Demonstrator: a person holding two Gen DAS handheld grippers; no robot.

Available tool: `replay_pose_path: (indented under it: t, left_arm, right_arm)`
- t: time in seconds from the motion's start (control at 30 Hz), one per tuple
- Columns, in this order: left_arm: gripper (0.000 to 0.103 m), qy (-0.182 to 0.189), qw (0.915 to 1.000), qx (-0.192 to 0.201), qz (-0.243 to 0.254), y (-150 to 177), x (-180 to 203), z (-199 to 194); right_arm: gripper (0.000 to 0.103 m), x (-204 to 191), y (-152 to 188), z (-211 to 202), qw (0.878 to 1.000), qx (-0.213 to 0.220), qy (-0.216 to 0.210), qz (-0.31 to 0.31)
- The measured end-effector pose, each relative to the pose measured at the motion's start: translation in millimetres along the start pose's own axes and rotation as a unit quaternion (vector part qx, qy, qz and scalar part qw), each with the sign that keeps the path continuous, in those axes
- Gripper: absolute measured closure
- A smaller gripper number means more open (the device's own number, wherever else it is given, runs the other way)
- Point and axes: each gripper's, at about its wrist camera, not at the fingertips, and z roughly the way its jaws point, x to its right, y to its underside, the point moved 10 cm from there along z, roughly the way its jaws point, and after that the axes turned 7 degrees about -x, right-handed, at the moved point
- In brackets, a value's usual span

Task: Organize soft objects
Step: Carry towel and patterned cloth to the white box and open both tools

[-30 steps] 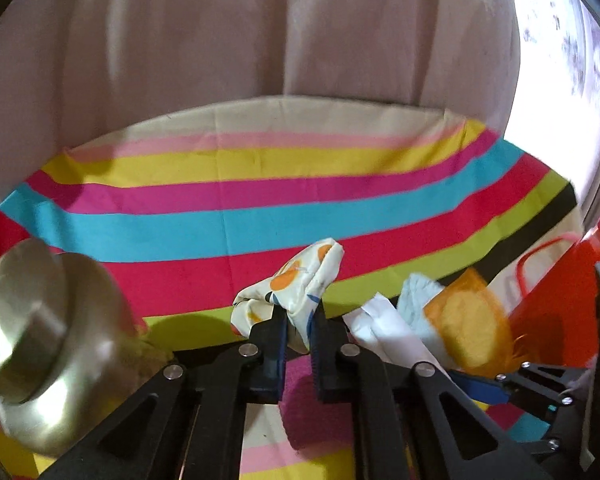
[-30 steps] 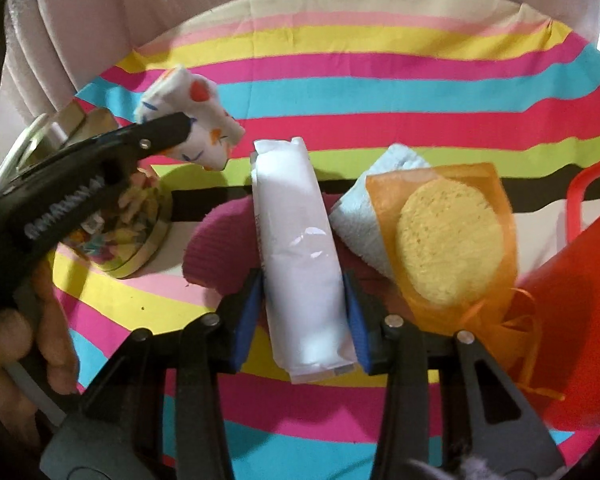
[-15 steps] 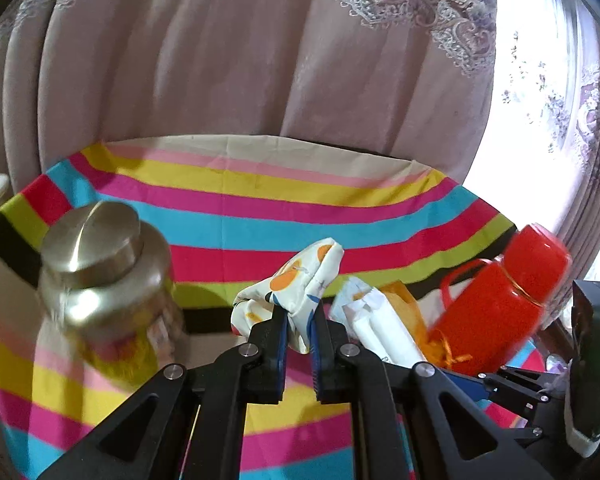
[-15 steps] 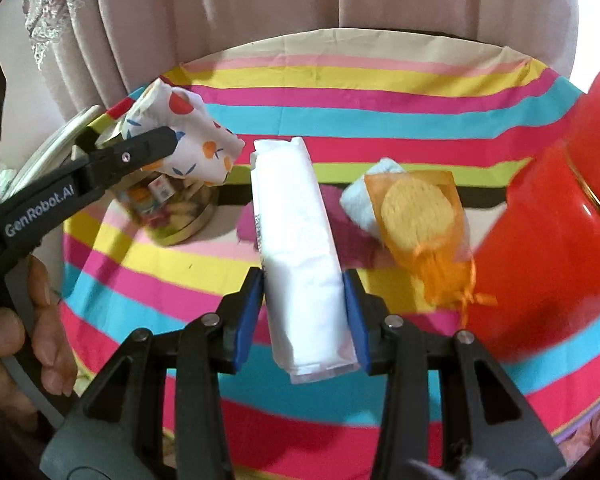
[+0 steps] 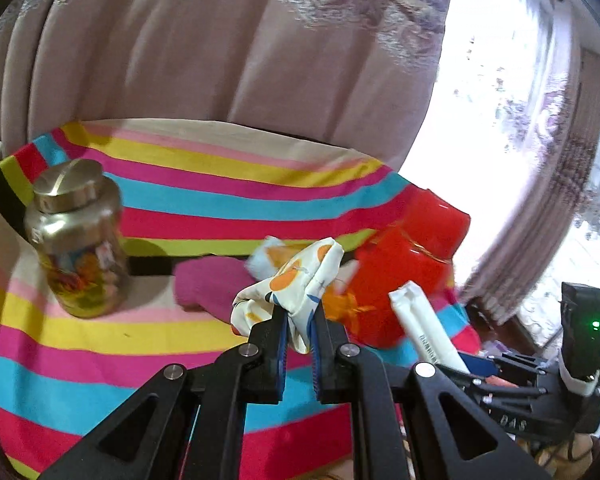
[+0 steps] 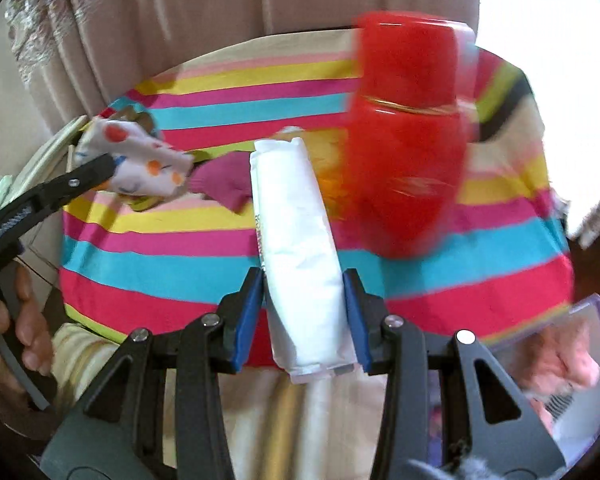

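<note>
Left fingers pinch printed cloth | right fingers clamp white pack | gold jar left-view only

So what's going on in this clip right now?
A person holds a gripper in each hand above a striped tablecloth. The left gripper is shut on a patterned cloth; the right gripper is shut on a white pack. Both items are lifted clear. On the table sit a pink cloth, a gold jar and a red flask.
</note>
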Motion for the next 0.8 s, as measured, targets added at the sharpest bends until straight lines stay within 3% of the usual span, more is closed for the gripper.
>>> replay_pose_path:
  t: [0.23, 0.43, 0.8]
  left_arm:
    - [0.093, 0.044, 0.9986, -0.010, 0.026, 14.5, 55.3, -5.7]
    - [0.093, 0.080, 0.9955, -0.019, 0.047, 23.0, 100.0, -5.1]
    - [0.093, 0.158, 0.9822, -0.064, 0.079, 51.1, 187.6, 12.2]
  right_arm:
    - [0.058, 94.8, 45.8, -41.7, 0.996, -0.004, 0.062, 0.069]
    - [0.058, 171.5, 92.6, -67.7, 0.983, -0.022, 0.119, 0.140]
    - [0.058, 287.6, 172.6, -96.4, 0.938, -0.055, 0.213, 0.266]
